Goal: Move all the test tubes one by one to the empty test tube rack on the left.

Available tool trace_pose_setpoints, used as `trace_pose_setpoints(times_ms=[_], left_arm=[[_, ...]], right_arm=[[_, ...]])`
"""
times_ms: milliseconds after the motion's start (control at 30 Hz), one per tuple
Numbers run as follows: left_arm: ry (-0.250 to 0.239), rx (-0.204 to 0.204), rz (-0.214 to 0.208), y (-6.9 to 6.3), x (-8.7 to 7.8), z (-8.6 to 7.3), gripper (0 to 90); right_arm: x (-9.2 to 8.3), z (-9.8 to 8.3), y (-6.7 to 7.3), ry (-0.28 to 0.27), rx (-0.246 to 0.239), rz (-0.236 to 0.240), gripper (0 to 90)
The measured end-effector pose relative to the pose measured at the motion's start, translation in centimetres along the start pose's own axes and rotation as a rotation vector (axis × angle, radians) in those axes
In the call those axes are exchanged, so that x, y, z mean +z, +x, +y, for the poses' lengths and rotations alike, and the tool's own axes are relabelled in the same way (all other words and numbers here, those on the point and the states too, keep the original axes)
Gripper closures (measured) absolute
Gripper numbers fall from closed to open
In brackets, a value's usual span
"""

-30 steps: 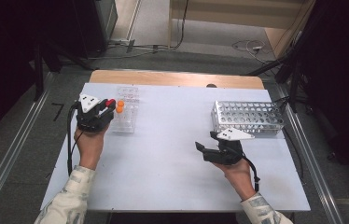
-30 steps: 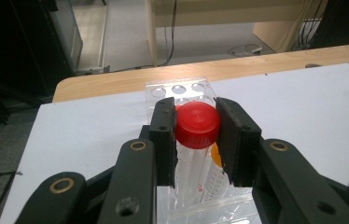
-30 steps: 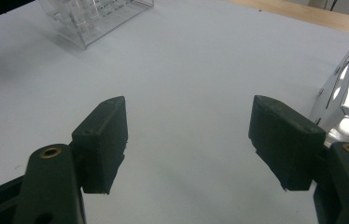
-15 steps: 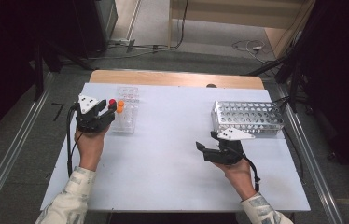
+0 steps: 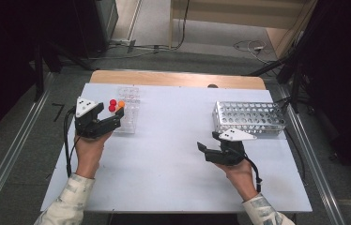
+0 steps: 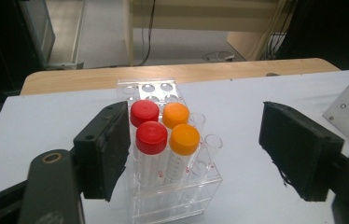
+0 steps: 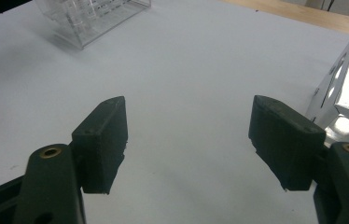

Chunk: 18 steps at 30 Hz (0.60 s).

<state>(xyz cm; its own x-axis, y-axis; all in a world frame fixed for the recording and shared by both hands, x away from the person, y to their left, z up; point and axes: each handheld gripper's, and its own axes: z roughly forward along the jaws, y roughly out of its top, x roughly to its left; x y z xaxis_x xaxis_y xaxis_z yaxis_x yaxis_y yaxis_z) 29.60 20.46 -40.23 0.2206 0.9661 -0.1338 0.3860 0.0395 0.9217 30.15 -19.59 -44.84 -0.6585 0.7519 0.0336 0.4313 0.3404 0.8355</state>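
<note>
Clear plastic rack [image 6: 172, 196] stands at my bench's [image 5: 173, 173] left side, well apart from the perforated metal rack [image 5: 251, 117]. My left claw view resolves four capped tubes: two red [image 6: 150, 140], two orange [image 6: 182, 140]. Left claw [image 5: 115, 116] has just been opening, jaws wide around them, gripping nothing. Right claw [image 5: 209, 142] is wide, empty.

No legible text; only faint unreadable graduation marks on the orange-capped tube [image 6: 178, 158].
</note>
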Motion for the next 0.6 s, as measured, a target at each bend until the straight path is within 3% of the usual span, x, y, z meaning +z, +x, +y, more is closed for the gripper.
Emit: trace_pose_setpoints(times_ms=[600], left_arm=[[0.000, 0.026, -0.014, -1.5, -1.9, -1.5, 20.8]], right_arm=[[-0.3, -0.1, -0.2, -0.007, 0.005, -0.004, 26.3]])
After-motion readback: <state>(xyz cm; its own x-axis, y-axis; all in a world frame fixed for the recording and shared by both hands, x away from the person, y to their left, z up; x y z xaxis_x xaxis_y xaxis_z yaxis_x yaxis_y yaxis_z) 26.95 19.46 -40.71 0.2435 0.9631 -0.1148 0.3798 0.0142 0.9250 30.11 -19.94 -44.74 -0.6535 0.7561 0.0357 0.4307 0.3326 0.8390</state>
